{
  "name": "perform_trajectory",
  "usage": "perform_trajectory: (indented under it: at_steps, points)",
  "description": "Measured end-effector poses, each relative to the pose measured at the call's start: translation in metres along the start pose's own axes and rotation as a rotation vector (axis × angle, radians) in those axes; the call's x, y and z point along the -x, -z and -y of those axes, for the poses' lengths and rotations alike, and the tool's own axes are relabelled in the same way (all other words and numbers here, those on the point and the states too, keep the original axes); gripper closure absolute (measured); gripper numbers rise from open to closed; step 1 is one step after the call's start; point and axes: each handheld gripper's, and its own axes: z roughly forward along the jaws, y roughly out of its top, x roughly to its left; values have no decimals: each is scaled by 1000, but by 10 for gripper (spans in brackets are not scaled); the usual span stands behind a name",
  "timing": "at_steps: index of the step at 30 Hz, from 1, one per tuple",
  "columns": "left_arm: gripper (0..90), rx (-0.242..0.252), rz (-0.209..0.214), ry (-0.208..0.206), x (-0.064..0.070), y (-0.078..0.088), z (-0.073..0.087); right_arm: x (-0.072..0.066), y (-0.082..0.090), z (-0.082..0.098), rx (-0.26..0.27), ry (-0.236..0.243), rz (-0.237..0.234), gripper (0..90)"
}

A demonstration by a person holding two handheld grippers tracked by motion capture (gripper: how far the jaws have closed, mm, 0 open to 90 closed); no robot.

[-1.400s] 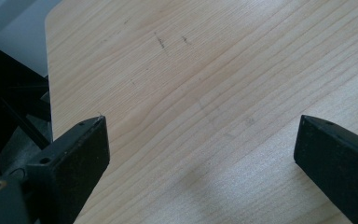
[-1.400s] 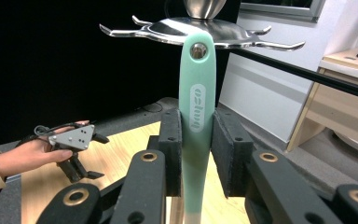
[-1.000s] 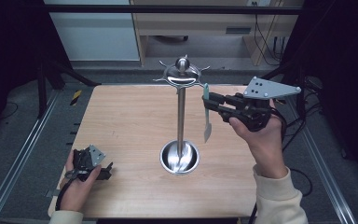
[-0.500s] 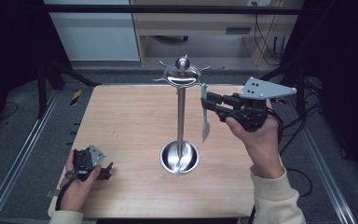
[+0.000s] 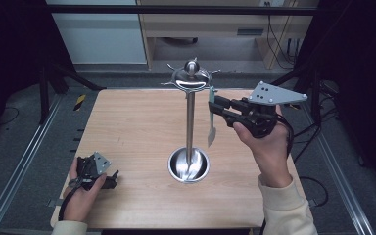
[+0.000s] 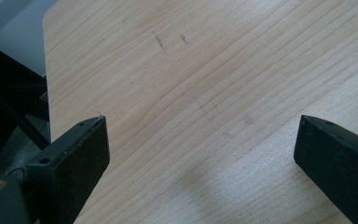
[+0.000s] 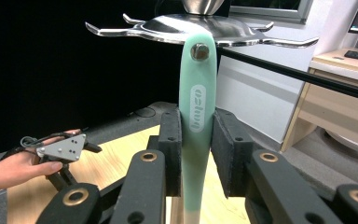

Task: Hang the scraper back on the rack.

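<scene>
Right gripper: my jaws pinch the green utensil by its handle.
Utensil: upright, top hole against a hook of the metal stand.
Left gripper: my jaws wide apart, empty, low over the table.

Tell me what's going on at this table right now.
A person is working with two handheld grippers at a wooden table. The right gripper has its jaws shut on the handle of a mint-green utensil, holding it up at the hooked top of a metal hanging stand. The hole in the handle sits right at one of the hooks, though whether it is actually on the hook is unclear. The left gripper rests open on the table near the person's side, holding nothing.
</scene>
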Motion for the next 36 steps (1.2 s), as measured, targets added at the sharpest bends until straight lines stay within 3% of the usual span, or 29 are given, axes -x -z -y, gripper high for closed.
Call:
perform_trajectory:
  at_steps: [23, 36]
  points:
    - [31, -4, 6, 4, 0, -1, 1, 0, -1, 1, 8, -9, 0, 733]
    - [31, 14, 3, 28, -2, -1, 1, 1, 0, 2, -13, -25, 7, 554]
